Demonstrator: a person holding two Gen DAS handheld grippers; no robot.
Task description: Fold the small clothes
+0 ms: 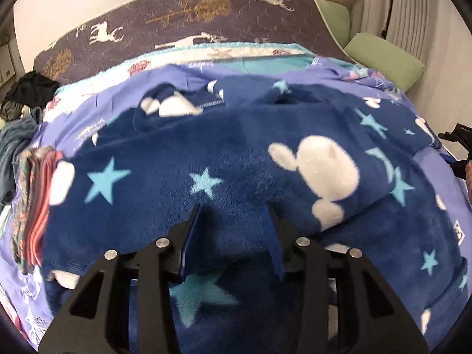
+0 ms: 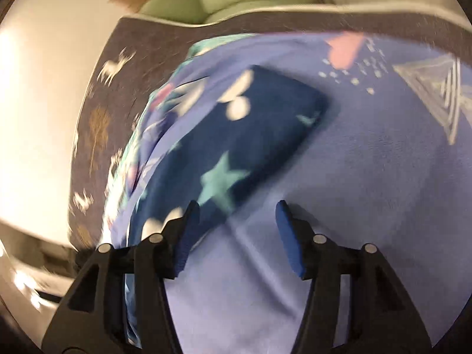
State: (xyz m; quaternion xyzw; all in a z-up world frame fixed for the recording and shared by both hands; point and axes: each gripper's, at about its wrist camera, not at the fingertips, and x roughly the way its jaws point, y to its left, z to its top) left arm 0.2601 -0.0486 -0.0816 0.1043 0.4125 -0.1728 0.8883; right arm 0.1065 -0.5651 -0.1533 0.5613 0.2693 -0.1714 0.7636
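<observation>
A dark blue fleece garment [image 1: 236, 153] with light blue stars and white shapes lies spread on a lilac sheet [image 1: 436, 236]. My left gripper [image 1: 234, 209] is open, its jaws apart just above the garment's near part, holding nothing. In the right wrist view the garment [image 2: 242, 147] lies ahead and to the left. My right gripper [image 2: 236, 206] is open and empty over the lilac sheet [image 2: 368, 191], its left finger by the garment's edge. That view is blurred. The right gripper also shows at the right edge of the left wrist view [image 1: 460, 153].
A stack of folded clothes [image 1: 35, 206] lies at the garment's left. A heap of dark clothes [image 1: 26, 97] sits at the far left. The brown deer-print mattress [image 1: 177, 23] extends behind. Green pillows [image 1: 383, 62] lie at the back right.
</observation>
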